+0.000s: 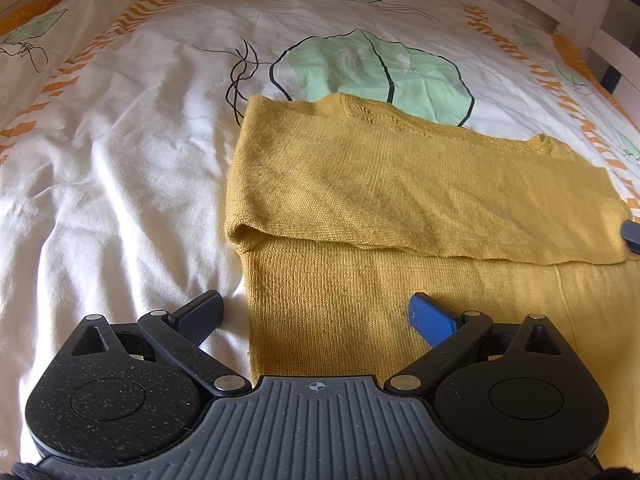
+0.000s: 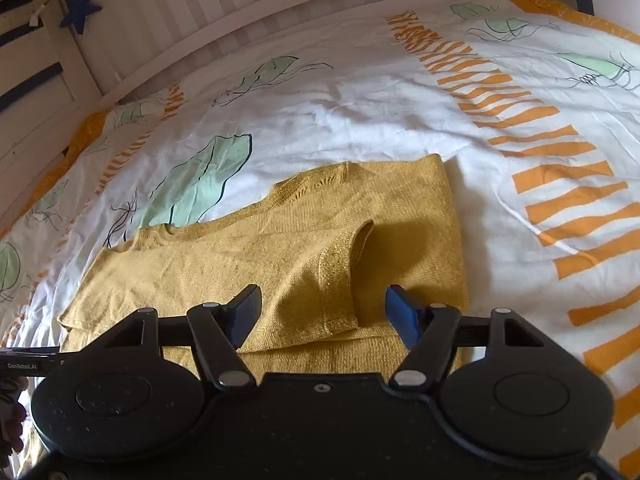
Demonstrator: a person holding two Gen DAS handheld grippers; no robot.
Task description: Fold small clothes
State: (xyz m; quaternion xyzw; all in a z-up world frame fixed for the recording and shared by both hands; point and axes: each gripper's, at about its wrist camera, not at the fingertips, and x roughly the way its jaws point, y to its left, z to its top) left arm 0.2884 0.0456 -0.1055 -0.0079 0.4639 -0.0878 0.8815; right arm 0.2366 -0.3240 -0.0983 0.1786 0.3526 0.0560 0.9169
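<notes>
A mustard-yellow knit top [image 1: 400,184] lies flat on the bed with its upper part folded down over the lower part. My left gripper [image 1: 316,314] is open and empty, low over the garment's near left edge. In the right wrist view the same top [image 2: 248,256] shows a short sleeve [image 2: 340,264] folded inward. My right gripper [image 2: 324,312] is open and empty, its jaws on either side of the sleeve's hem. A tip of the right gripper [image 1: 632,236] shows at the right edge of the left wrist view.
The bed has a white duvet [image 1: 120,184] printed with green leaves and orange stripes. A white slatted bed frame [image 2: 224,12] runs along the far side, with a blue star [image 2: 80,8] hanging from it. The left gripper's body [image 2: 28,360] is at the left edge.
</notes>
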